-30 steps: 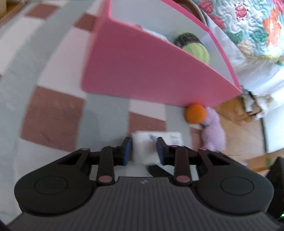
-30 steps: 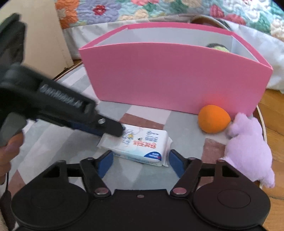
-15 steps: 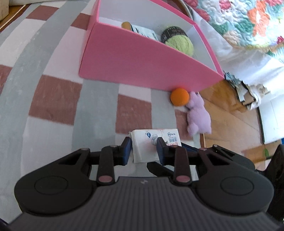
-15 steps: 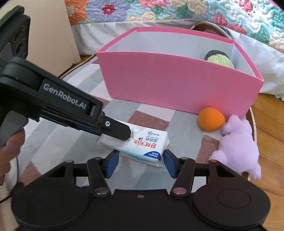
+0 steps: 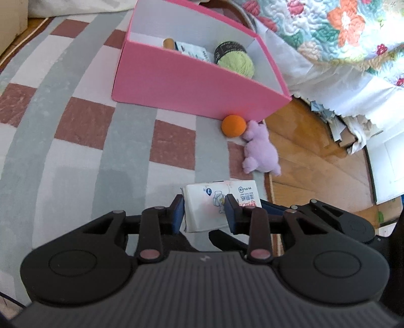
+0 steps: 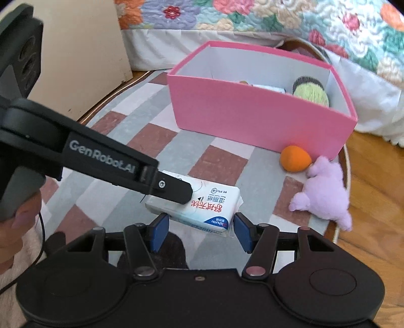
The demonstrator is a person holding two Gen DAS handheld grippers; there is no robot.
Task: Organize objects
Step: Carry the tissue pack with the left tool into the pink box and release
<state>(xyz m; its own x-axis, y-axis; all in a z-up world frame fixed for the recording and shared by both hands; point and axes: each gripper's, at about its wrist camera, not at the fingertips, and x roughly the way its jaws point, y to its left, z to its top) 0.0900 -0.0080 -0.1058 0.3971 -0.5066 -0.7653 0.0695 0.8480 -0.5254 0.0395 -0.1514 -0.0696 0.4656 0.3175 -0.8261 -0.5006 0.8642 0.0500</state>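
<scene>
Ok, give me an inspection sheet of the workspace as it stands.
Surface: checked rug on wood floor.
Job's things: wipes pack lifted between both tools; pink box holds green yarn and other packs.
Clutter: orange ball and purple plush lie on the rug against the box's near corner.
Grippers: left hand-held gripper pinches the pack's end, jaws easing open; right hand-held gripper straddles the pack, pads apart from it.
Cables: thin black cord by the person's hand.
Surroundings: floral quilt behind the box.
</scene>
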